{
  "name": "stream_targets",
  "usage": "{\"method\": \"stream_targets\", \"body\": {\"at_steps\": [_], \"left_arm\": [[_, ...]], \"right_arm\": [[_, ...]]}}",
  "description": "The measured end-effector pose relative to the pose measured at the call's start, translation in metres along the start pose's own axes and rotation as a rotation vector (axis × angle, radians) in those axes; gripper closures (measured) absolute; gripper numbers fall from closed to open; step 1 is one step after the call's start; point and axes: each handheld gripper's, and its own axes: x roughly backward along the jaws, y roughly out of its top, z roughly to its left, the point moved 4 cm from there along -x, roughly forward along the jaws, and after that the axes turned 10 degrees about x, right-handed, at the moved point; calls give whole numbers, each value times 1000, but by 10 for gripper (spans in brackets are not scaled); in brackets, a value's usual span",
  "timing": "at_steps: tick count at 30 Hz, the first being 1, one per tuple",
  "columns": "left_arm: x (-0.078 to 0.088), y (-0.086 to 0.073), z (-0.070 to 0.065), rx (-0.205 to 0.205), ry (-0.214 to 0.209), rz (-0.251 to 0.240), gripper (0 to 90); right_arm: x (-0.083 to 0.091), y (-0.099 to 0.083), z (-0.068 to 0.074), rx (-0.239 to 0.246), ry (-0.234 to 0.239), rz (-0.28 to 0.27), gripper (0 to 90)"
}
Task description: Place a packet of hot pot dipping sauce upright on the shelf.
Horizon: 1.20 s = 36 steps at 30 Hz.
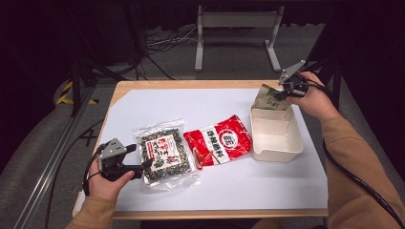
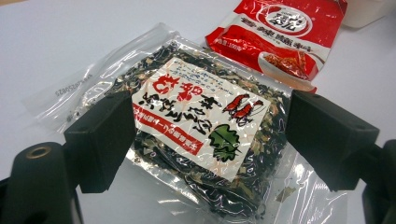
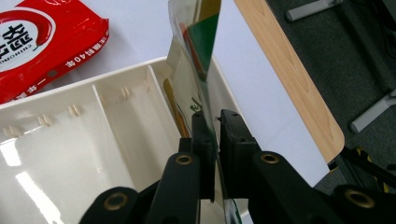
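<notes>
Two claws are at work on the table (image 1: 215,191): the right claw (image 1: 282,94) hangs over the far end of the cream box (image 1: 276,143), its jaws nearly shut with the olive packet (image 1: 270,98) between them, though in the right gripper view a thin gap shows beside the packet (image 3: 189,70), so the pinch looks slack. The packet stands on edge, its lower part dipping into the box's far compartment (image 3: 135,126). The left claw (image 1: 145,164) sits low at the near left with its jaws spread wide on either side of the seaweed bag (image 1: 165,155), not pressing it; the red pouch (image 1: 218,140) lies flat between that bag and the box. The likely trouble is with the packet: with so loose a hold it could slide free early and tip over the rim onto the table, or lean against the wall instead of lying flat, leaving less room for the others. On the left, the bag's slick wrapper (image 2: 201,130) may skid or crumple when the jaws close, so they catch film alone.
</notes>
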Motion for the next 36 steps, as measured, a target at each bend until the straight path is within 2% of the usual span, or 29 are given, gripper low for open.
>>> {"method": "stream_targets", "body": {"at_steps": [2,6,7,10,14,26,28,29,36], "left_arm": [[0,1,0,-5,-1,-2,169],[-1,1,0,-2,-4,-3,169],[-1,1,0,-2,-4,-3,169],[-1,2,0,-12,-5,-2,169],[-2,4,-1,-8,-10,-4,169],[-8,9,-1,-18,-23,-1,163],[-9,9,-1,-24,-21,-2,163],[-11,10,-2,-23,-27,1,162],[-13,12,-3,-30,-29,0,162]], "right_arm": [[1,-1,-1,-12,-1,-11,805],[4,1,-2,-34,-22,-48,664],[4,1,-2,-34,-22,-48,664],[8,3,-4,-35,-49,-84,514],[14,4,-4,-67,-70,-143,413],[46,7,7,-134,-130,-284,329],[49,7,8,-141,-130,-298,327],[55,7,12,-168,-132,-322,321],[70,8,21,-222,-118,-402,316]]}}
